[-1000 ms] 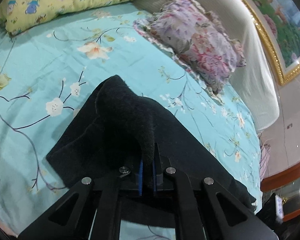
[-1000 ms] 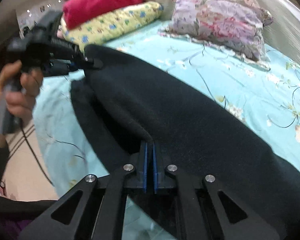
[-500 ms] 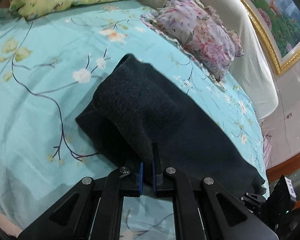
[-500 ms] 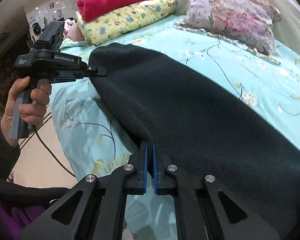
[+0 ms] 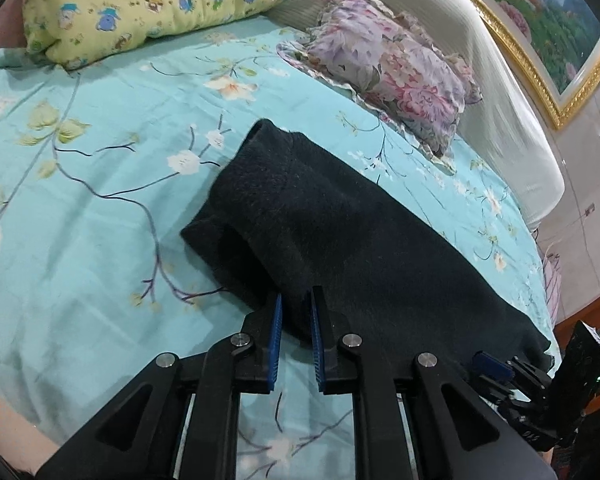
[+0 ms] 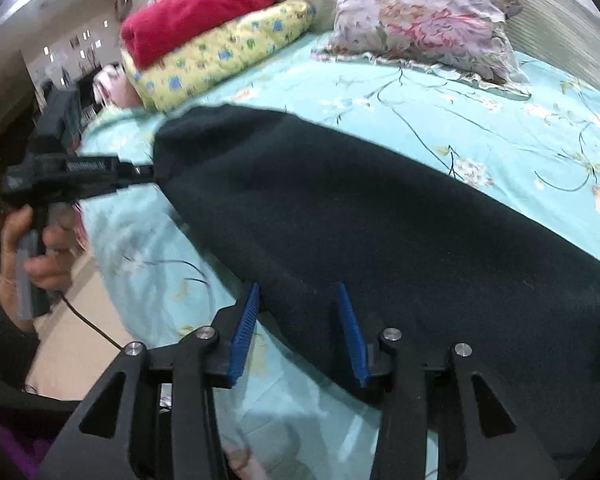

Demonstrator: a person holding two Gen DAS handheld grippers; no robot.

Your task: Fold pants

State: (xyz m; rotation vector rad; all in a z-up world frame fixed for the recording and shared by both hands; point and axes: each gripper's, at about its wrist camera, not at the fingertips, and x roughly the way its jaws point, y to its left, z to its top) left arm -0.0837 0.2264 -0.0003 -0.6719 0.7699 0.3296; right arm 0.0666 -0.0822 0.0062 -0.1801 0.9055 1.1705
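The black pants (image 5: 340,232) lie folded lengthwise along the near edge of the teal floral bed sheet (image 5: 100,184); they also show in the right wrist view (image 6: 380,216). My left gripper (image 5: 296,304) is open, its blue pads either side of the pants' near edge. My right gripper (image 6: 298,300) is open wide, with the pants' edge lying between its fingers. The left gripper also shows in the right wrist view (image 6: 140,170), at the far end of the pants. The right gripper shows in the left wrist view (image 5: 488,360), at the other end.
A yellow patterned pillow (image 5: 140,8) and a floral purple pillow (image 5: 396,68) lie at the head of the bed by a white headboard (image 5: 500,112). A red blanket (image 6: 196,16) lies on the yellow pillow. The bed edge and floor (image 6: 72,344) are at the left in the right wrist view.
Both grippers were shut on the pants and have opened. The pants have come down from being held up and now lie flat on the bed.
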